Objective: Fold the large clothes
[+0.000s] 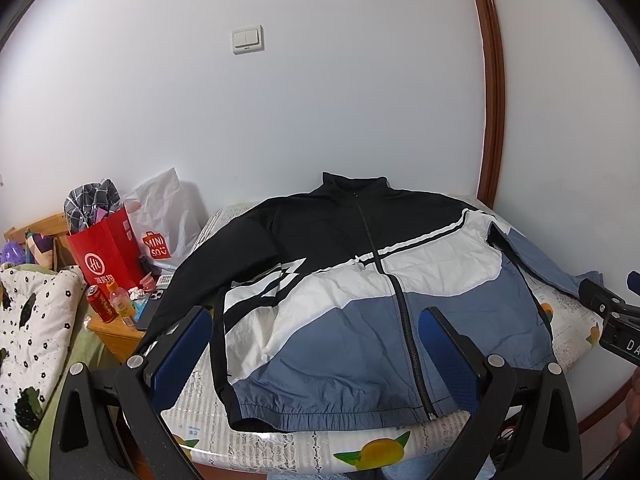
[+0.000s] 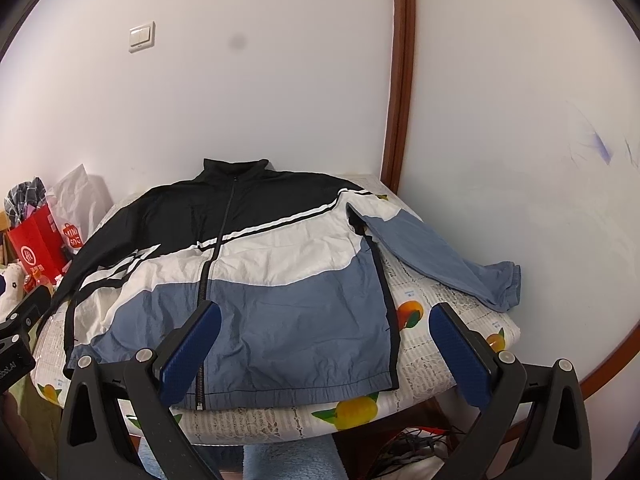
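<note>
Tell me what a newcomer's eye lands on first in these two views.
The jacket dominates: black, white and blue, zipped shut, spread flat face-up on the fruit-print table against the white wall. Its blue sleeve angles out toward the table's right edge. In the foreground, the left tool and right tool hover open above the hem, holding nothing, while a red bag sits among clutter to the left.

You face a plain white wall (image 1: pixel 320 100) with a double light switch (image 1: pixel 247 39) set high on it. Right of the switch a dark brown wooden trim (image 1: pixel 494 80) runs down the wall. Far below the switch to its left stands a light wooden side table (image 1: pixel 116 334), beside a floral quilt (image 1: pixel 36 320).
</note>
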### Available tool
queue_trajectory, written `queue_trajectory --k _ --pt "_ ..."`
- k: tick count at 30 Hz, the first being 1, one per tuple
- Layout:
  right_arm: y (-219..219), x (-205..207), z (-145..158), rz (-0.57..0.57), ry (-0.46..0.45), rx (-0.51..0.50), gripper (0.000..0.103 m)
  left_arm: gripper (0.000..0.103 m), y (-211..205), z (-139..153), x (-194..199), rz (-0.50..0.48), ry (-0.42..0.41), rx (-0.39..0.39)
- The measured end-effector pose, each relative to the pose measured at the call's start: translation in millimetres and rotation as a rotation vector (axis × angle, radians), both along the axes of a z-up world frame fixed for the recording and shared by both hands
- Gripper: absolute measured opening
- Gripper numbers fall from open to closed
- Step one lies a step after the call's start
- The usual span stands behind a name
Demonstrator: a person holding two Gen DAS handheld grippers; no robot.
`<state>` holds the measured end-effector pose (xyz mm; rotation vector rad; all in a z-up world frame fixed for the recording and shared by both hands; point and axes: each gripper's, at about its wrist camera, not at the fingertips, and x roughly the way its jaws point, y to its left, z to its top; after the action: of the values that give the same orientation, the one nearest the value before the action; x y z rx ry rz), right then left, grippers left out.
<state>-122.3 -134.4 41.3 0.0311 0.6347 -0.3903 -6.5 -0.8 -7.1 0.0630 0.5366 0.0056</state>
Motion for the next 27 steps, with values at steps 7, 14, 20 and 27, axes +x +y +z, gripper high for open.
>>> queue_trajectory --k 7,14,20,27 --pt "-2 1 2 -0.003 -0.007 0.006 0.102 0.103 4 1 1 0.008 -0.002 -0.012" --pt "-6 1 3 -0.015 -0.012 0.008 0.102 0.103 7 3 6 0.01 -0.002 -0.022" --pt "-10 3 2 -0.027 -0.009 0.013 0.102 0.103 7 2 13 -0.022 0.017 -0.025" --pt "-12 19 1 -0.021 0.008 0.001 0.102 0.103 17 -6 33 -0.028 0.054 -0.049"
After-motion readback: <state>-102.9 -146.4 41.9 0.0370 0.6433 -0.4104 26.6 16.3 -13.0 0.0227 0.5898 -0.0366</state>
